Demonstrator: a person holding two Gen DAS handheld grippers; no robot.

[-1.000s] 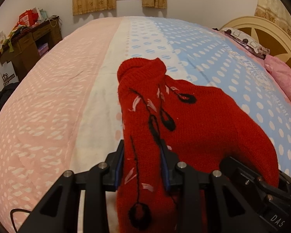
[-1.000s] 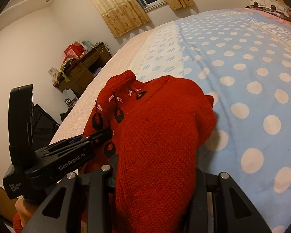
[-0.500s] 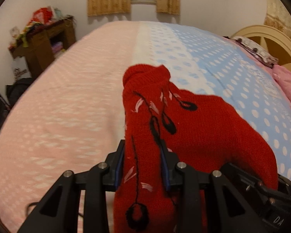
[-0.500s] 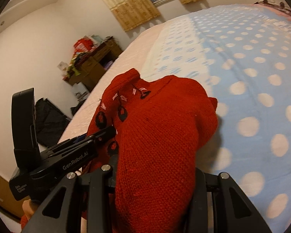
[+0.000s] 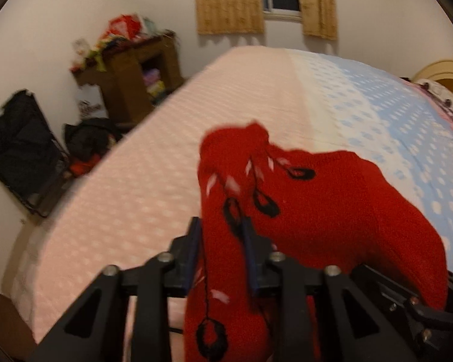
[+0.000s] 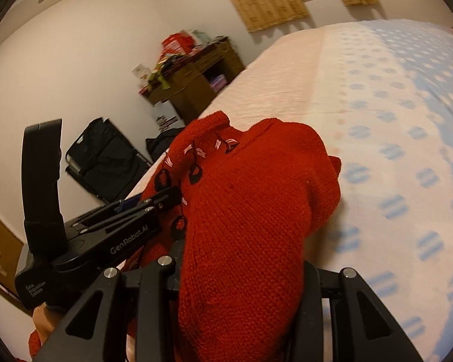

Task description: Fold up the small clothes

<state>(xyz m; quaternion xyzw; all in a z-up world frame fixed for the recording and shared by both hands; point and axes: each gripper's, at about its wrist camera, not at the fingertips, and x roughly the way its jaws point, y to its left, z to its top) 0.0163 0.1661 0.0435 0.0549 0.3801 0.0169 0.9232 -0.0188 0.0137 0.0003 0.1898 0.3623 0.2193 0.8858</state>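
Observation:
A small red knit sweater (image 5: 317,199) with black and white embroidery hangs bunched between both grippers above the bed. My left gripper (image 5: 222,241) is shut on its embroidered edge, the blue pads pressing the knit from both sides. My right gripper (image 6: 241,271) is shut on another part of the same sweater (image 6: 250,211), which drapes over and hides its fingertips. The left gripper (image 6: 166,199) shows at the left of the right wrist view, close beside the right one.
The bed (image 5: 166,157) has a pink, white and blue dotted cover. A cluttered wooden cabinet (image 5: 136,78) stands by the wall, with a black bag (image 5: 21,144) on the floor next to it. A cream headboard (image 5: 447,75) and pillow are at far right.
Both grippers have swung left with the sweater held. The view now takes in the pink side of the bed, the cabinet and the black bag. The grips are unchanged.

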